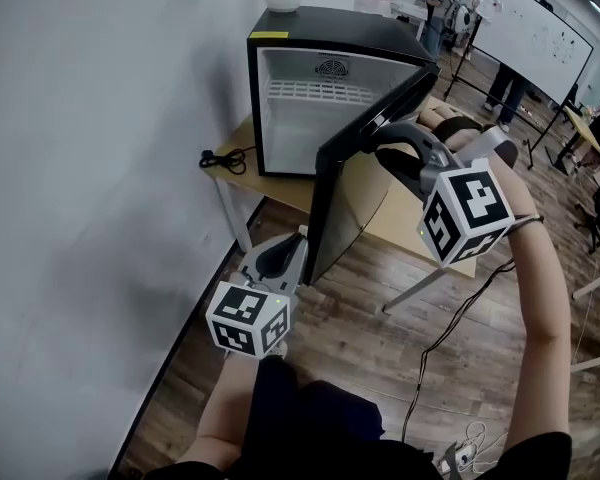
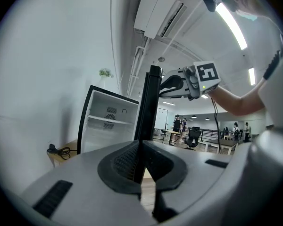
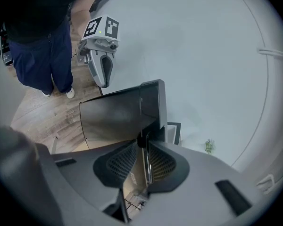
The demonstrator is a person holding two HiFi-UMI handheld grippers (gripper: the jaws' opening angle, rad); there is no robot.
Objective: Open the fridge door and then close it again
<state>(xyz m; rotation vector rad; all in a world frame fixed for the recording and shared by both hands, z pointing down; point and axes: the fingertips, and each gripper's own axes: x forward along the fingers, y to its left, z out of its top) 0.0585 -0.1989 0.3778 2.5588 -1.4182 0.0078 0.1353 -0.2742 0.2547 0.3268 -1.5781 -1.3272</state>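
Head view: fridge on low table by the wall, door wide open. Right gripper on the door's top edge, left gripper just beside its free edge, lower down.
Left gripper view: fingers together, empty, door edge-on ahead.
Right gripper view: pads pinched on the door's thin top lip.
Door looks stiff, light and probably slick-faced. Grip the lip near the free corner and push gently, since the fridge may slide.
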